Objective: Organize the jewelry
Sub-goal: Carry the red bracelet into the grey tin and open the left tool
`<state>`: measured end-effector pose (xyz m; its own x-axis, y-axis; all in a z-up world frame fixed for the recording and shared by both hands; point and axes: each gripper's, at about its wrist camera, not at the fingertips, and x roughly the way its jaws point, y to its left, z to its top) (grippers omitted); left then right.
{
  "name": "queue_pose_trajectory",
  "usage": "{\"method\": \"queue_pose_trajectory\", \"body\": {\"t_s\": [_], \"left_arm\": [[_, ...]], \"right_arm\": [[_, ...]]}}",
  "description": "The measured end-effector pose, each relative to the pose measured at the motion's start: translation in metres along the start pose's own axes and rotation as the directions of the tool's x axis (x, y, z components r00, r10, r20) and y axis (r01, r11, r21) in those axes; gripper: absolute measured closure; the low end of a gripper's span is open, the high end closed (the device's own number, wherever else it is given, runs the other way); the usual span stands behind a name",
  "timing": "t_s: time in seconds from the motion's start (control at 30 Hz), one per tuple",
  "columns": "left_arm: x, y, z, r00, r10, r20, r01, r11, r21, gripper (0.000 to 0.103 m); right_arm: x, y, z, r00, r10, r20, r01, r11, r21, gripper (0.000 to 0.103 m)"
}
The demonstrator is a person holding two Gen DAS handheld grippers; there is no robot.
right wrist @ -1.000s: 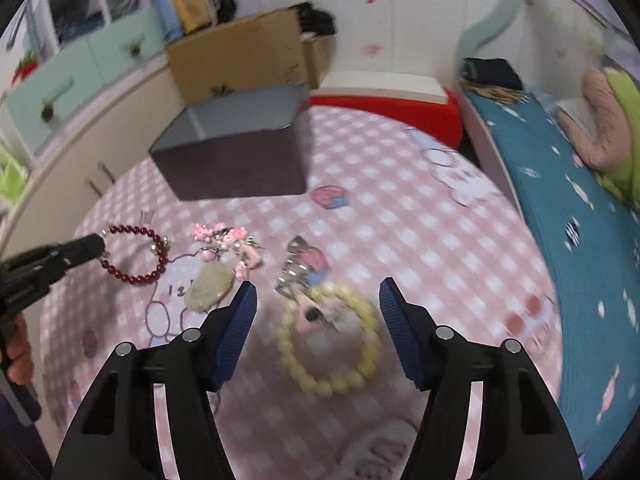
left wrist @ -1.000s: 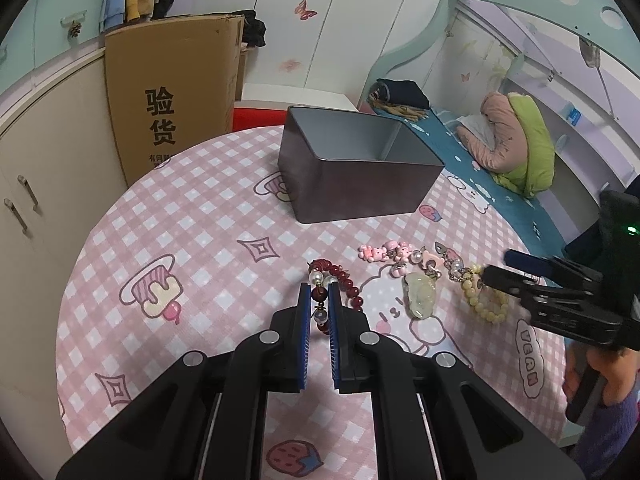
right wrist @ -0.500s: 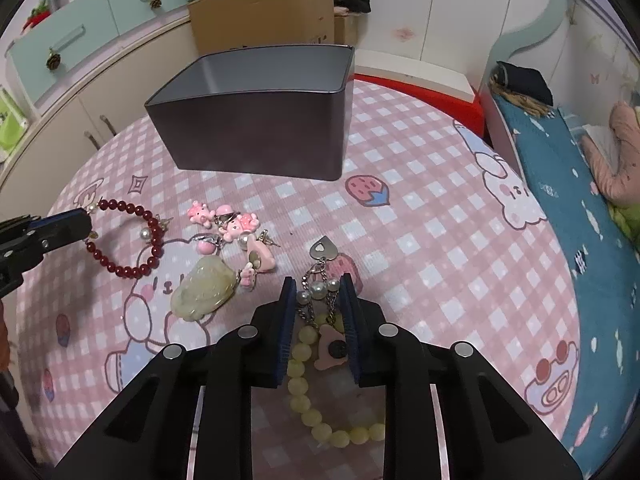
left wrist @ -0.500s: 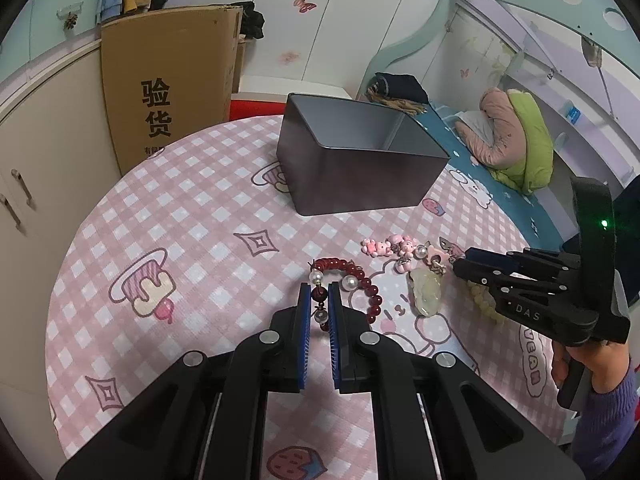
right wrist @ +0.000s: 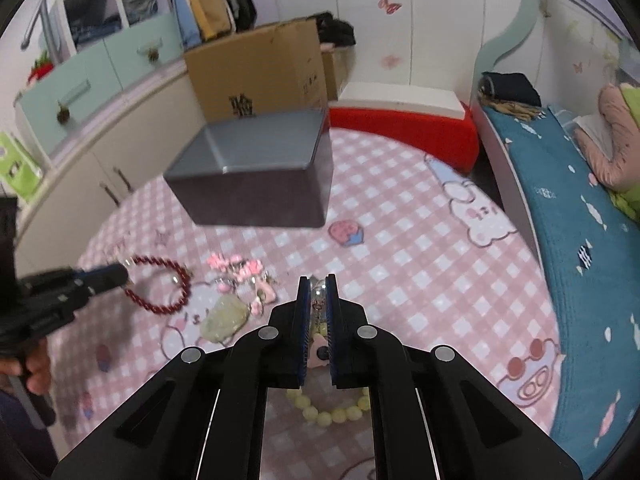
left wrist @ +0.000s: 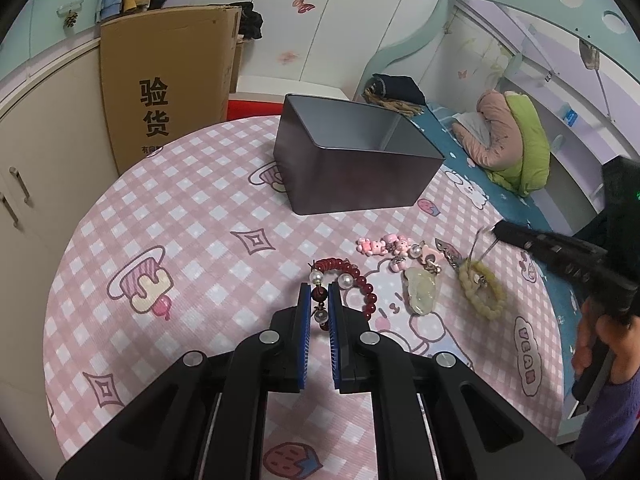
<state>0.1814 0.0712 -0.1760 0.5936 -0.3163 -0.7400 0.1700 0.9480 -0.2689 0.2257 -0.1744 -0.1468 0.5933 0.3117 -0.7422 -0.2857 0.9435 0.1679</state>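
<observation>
My left gripper (left wrist: 319,294) is shut on a dark red bead bracelet (left wrist: 352,276) with white pearls; it also shows in the right wrist view (right wrist: 160,284). My right gripper (right wrist: 318,286) is shut on the charm chain of a pale yellow bead bracelet (right wrist: 328,410), which hangs lifted off the table (left wrist: 482,288). A jade pendant (left wrist: 420,290) and pink charm pieces (left wrist: 384,244) lie between them. An open grey tin box (left wrist: 352,160) stands behind on the pink checked table (left wrist: 180,208).
A cardboard box (left wrist: 168,80) leans against cream cabinets (left wrist: 40,140) at the left. A red and white bench (right wrist: 400,120) is behind the table. A bed (right wrist: 580,220) with a pink and green pillow runs along the right.
My right gripper closed on the yellow bracelet's charm chain and lifted it, tilting upward. My left gripper stayed shut on the red bracelet and rose slightly.
</observation>
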Motion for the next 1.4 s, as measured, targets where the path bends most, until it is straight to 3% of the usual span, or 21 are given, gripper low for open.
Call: {"method": "queue_pose_trajectory", "body": {"t_s": [0.5, 0.7, 0.83, 1.07, 1.2, 1.4], "left_arm": [[-0.024, -0.016, 0.012, 0.995, -0.091, 0.052, 0.09, 0.996, 0.024, 0.096], [-0.046, -0.028, 0.041, 0.981, -0.158, 0.11, 0.151, 0.986, 0.065, 0.096], [-0.065, -0.037, 0.075, 0.964, -0.209, 0.164, 0.193, 0.976, 0.105, 0.096], [-0.064, -0.047, 0.129, 0.959, -0.189, 0.212, 0.16, 0.976, 0.147, 0.096], [-0.032, -0.045, 0.151, 0.973, -0.165, 0.159, 0.146, 0.981, 0.126, 0.096], [0.025, -0.035, 0.155, 0.993, -0.107, 0.056, 0.101, 0.991, 0.092, 0.096]], "right_arm": [[-0.084, 0.015, 0.033, 0.983, 0.044, 0.177, -0.04, 0.999, -0.026, 0.095], [-0.094, 0.022, 0.049, 0.976, 0.058, 0.211, -0.05, 0.998, -0.041, 0.095], [-0.084, 0.024, 0.07, 0.973, 0.075, 0.217, -0.067, 0.997, -0.041, 0.095], [-0.053, 0.036, 0.112, 0.966, 0.114, 0.233, -0.107, 0.993, -0.044, 0.095], [-0.024, 0.045, 0.129, 0.971, 0.122, 0.207, -0.116, 0.992, -0.045, 0.095], [0.024, 0.046, 0.131, 0.984, 0.117, 0.138, -0.115, 0.993, -0.022, 0.095]]}}
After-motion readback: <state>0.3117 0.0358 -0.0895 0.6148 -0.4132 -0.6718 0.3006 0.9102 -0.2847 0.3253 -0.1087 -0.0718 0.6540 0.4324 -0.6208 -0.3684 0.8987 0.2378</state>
